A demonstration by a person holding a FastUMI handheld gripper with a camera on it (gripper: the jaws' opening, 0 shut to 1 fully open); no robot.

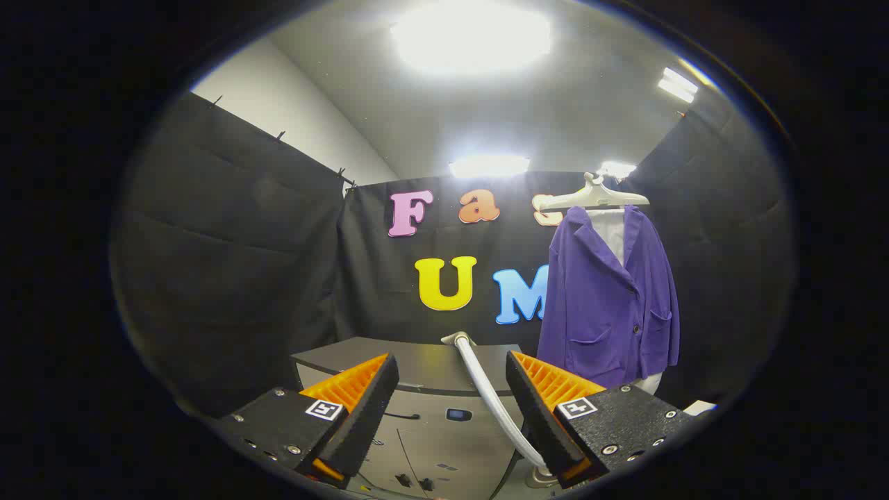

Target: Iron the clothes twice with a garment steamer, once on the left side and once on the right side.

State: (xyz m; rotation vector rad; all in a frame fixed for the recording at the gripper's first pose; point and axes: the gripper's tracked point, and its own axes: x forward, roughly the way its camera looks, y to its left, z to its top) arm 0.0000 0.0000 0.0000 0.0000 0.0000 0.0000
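Purple jacket (611, 298) hangs beyond right finger on hanger (594, 196). Gripper (451, 406) spread, holding nothing — steamer hose (489, 396) between fingers. Risk: snagging hose, tugging steamer — or missing grip.

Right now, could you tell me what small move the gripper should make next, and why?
Probably lower the gripper toward the white hose to find the steamer's handle. Its fingers stand open and empty, the hose runs down between them, and the purple jacket hangs beyond them on its hanger, untouched.

Matt purple cloth jacket (610, 298) — smooth pale plastic hanger (595, 196), ribbed orange fingers (347, 382)
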